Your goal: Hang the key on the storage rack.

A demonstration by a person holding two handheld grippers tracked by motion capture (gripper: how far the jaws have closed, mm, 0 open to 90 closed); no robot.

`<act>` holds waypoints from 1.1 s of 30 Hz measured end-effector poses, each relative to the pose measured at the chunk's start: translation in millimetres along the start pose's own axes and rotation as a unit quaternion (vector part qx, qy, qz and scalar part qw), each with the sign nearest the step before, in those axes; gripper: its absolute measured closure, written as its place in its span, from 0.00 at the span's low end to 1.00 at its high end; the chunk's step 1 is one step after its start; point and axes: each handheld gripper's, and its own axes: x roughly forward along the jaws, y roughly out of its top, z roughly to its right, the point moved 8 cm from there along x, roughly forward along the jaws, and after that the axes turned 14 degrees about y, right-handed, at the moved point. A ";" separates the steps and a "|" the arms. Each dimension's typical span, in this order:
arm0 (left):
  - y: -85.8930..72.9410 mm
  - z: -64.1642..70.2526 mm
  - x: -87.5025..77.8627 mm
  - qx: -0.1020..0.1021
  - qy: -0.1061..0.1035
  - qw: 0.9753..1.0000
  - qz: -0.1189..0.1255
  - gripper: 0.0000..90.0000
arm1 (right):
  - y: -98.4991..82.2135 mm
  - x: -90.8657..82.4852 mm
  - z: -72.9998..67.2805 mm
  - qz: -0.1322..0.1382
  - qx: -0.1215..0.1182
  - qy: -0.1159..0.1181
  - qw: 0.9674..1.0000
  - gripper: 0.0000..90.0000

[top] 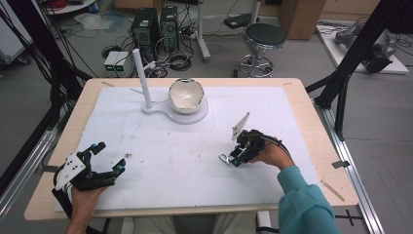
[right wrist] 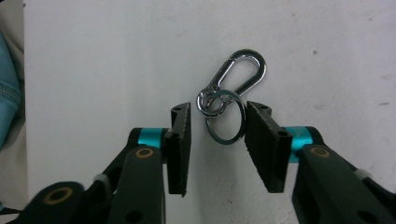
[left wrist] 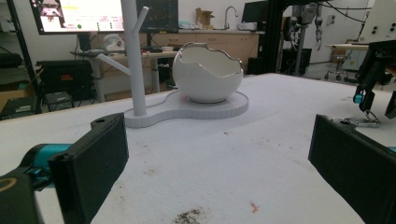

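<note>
Keyring (right wrist: pixel 225 116) flat on mat, between parted right gripper (right wrist: pixel 217 140) jaws.

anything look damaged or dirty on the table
The white bowl has a jagged rim, like a cracked eggshell, perhaps by design. Dark specks and a small reddish mark soil the white mat near the left gripper.

white mat (top: pixel 170 161) is laid over wooden table (top: pixel 311 122) | dark specks (top: pixel 127 156) are seen near mat's left edge | stool (top: pixel 263 36), computer towers (top: pixel 156 27), cardboard box (top: pixel 302 14) are set on floor beyond far edge
</note>
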 end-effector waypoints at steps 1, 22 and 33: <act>0.0 0.0 0.0 0.000 0.000 1.000 0.000 0.06 | -0.3 -0.2 0.1 -0.001 -0.002 0.002 1.000 0.73; 0.0 -0.2 0.0 0.000 0.000 1.000 0.000 0.06 | 0.7 -1.3 -2.5 0.000 -0.005 0.005 1.000 0.91; 0.0 0.1 0.0 0.000 -0.001 1.000 0.000 0.06 | 1.6 -1.5 -3.4 0.002 -0.010 0.002 1.000 0.97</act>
